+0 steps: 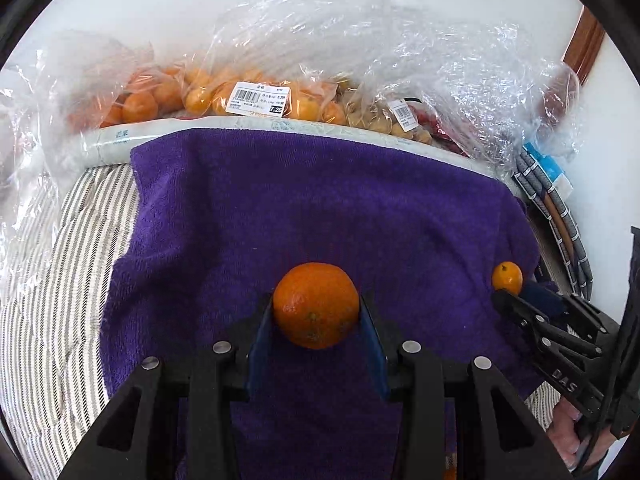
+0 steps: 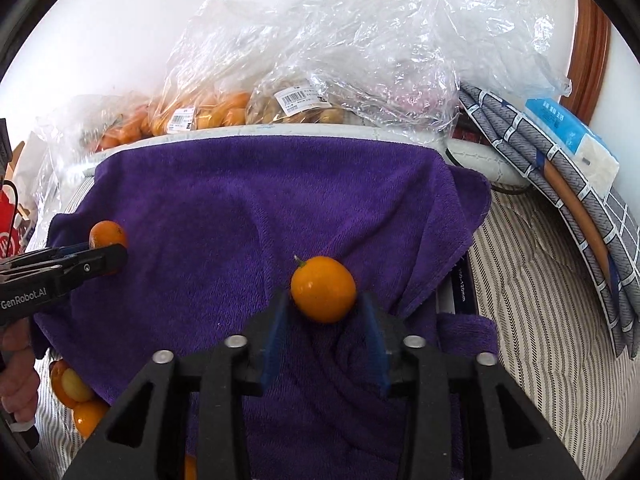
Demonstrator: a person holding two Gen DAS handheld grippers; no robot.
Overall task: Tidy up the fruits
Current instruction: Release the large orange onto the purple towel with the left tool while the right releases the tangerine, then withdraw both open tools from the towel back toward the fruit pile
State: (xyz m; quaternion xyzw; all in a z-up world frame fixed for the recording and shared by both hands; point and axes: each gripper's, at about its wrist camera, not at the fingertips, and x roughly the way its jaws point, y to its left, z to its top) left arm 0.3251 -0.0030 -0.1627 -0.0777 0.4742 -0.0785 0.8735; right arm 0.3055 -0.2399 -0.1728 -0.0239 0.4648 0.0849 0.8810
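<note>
— While both hands are loaded, how far along would you say the sorting is?

— Early to middle, I'd judge. Starting at the left: the left gripper [image 1: 316,312] has its jaws closed onto a mandarin [image 1: 316,305], pinched at its sides and held above the purple towel [image 1: 280,208]. Nothing else lies on the towel in front of it.

— And further right?

— The right gripper [image 2: 323,300] grips a smaller, smoother fruit, a kumquat [image 2: 323,288] with a bit of stem, jaws narrowed just to its width, likewise over the towel.

— So two fruits in hand. What counts as done?

— A few loose orange fruits [image 2: 76,396] sit on the striped bedding [image 2: 540,320] at the towel's near-left edge; possibly a started group, though the view there is cramped and I can't be sure.

— And what's left?

— Plenty, by the look of it. The bagged oranges [image 1: 140,104] and a bag of brownish fruit [image 1: 384,120] at the far edge of the towel remain in their plastic, alongside more crumpled wrap [image 2: 380,52]. Both held fruits have yet to be set down.
</note>
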